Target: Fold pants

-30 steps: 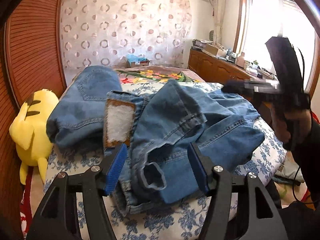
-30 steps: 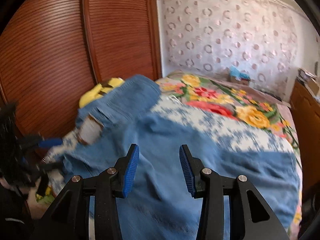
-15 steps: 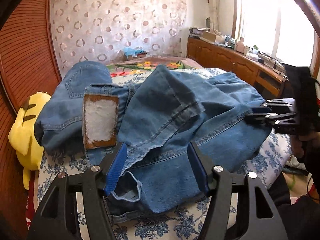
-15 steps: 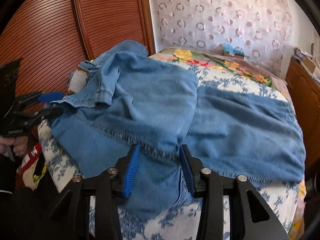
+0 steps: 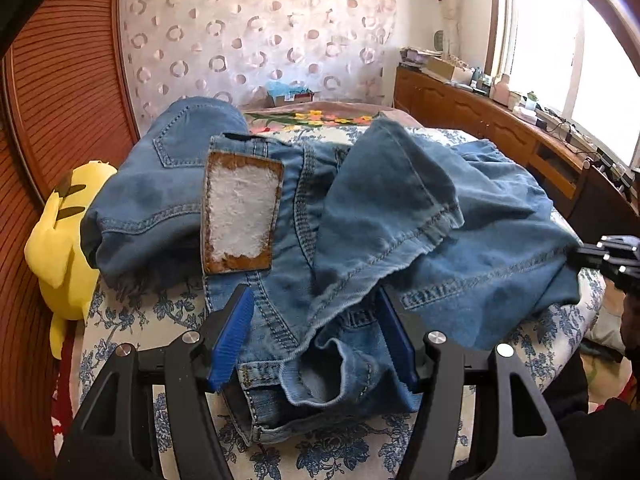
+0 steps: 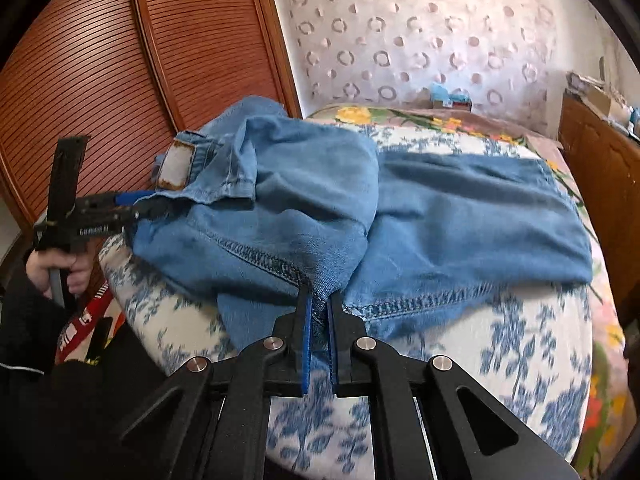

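Note:
Crumpled blue jeans [image 5: 360,220] lie across the bed, a brown-edged waist patch [image 5: 240,216] facing up. My left gripper [image 5: 315,296] is open, its blue pads standing either side of a bunched hem and waistband without pressing it. In the right wrist view the jeans [image 6: 304,200] spread left to right, one leg flat toward the right. My right gripper [image 6: 319,296] is closing, and its pads pinch a fold of denim at the stitched seam on the near edge. The right gripper [image 5: 576,256] also shows at the jeans' right edge. The left gripper [image 6: 136,206] sits at the far left.
The bed carries a blue-floral cover [image 6: 520,360]. A yellow plush toy [image 5: 64,240] leans at its left side beside louvred wooden doors [image 6: 100,60]. A wooden dresser [image 5: 500,132] runs under the window on the right. A person's hand [image 6: 60,268] holds the left gripper.
My right gripper came down to the jeans' near edge and its jaws shut on a fold at the seam. The left gripper drew slightly closer to the bunched cloth, jaws unchanged.

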Motion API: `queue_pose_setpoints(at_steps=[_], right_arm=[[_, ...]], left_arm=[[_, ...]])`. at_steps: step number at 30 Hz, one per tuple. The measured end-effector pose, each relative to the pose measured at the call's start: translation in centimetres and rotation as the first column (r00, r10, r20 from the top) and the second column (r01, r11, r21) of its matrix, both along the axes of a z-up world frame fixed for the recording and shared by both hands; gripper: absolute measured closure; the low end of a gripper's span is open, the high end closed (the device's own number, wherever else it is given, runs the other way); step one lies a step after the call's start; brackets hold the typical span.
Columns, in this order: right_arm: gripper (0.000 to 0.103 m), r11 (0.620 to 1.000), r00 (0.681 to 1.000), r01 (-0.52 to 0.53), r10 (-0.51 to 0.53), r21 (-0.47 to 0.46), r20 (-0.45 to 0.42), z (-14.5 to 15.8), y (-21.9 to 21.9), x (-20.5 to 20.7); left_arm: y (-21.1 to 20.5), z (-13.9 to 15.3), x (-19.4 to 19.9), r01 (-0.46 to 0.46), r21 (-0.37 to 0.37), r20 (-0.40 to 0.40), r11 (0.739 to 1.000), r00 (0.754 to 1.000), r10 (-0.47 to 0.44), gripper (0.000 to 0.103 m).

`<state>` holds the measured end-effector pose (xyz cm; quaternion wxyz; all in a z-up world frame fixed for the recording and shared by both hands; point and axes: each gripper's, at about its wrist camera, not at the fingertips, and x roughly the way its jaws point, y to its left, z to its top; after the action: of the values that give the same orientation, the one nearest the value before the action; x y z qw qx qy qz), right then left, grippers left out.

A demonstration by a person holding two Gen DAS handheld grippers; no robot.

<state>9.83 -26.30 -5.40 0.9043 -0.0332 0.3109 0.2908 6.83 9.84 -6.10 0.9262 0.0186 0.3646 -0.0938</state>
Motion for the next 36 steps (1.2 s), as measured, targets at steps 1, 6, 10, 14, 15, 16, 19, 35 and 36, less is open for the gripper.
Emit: queue_pose_setpoints(at_steps=[1,6,10,14,15,16,19,35,36], right_arm=[[0.096,1.0,1.0,0.002,-0.002,-0.011,-0.007,-0.1,-0.1,0.2],[0.091,1.0,1.0,0.013,-0.013,-0.015,0.023,2.1,0.0,0.6],[0.075,1.0,0.996,0.026,-0.026,0.006,0.084,4.1,-0.1,0.6],[0.067,0.997,0.991,0.08,-0.08,0.001,0.11,4.1,0.9,2.3],[0.067,0.996,0.99,0.091,-0.091,-0.001,0.11,3.7,1.2,2.9],[0.067,0.995,0.989,0.102,-0.101,-0.006,0.106,3.1,1.9,3.3],[0.066,0.99,0.987,0.135,-0.131,-0.038,0.092,1.3,2.9,4.7],[0.048,0.988,0.987,0.149,-0.147,-0.048,0.059,-1.0,3.2,7.3],[0.048,0.988,0.987,0.149,-0.146,-0.044,0.059,-1.0,3.2,7.3]], left_arm=[[-0.1,0.2,0.0,0.004,0.0,0.005,1.0,1.0,-0.004,0.039],[-1.4,1.9,0.4,0.043,0.014,0.041,0.999,0.998,-0.043,0.039],[-2.7,2.7,1.2,0.085,0.017,0.056,0.996,0.995,-0.086,0.039],[-4.6,2.6,2.4,0.143,0.0,0.039,0.99,0.989,-0.143,0.048],[-5.3,2.4,2.8,0.16,-0.005,0.031,0.987,0.987,-0.16,0.048],[-5.7,2.2,3.1,0.171,-0.009,0.021,0.985,0.985,-0.171,0.049],[-7.4,1.2,4.4,0.188,0.012,-0.017,0.982,0.982,-0.187,0.049],[-6.5,1.1,5.4,0.121,0.116,-0.003,0.986,0.993,-0.121,0.088],[-5.2,1.9,5.3,0.093,0.113,0.015,0.989,0.995,-0.095,0.088]])
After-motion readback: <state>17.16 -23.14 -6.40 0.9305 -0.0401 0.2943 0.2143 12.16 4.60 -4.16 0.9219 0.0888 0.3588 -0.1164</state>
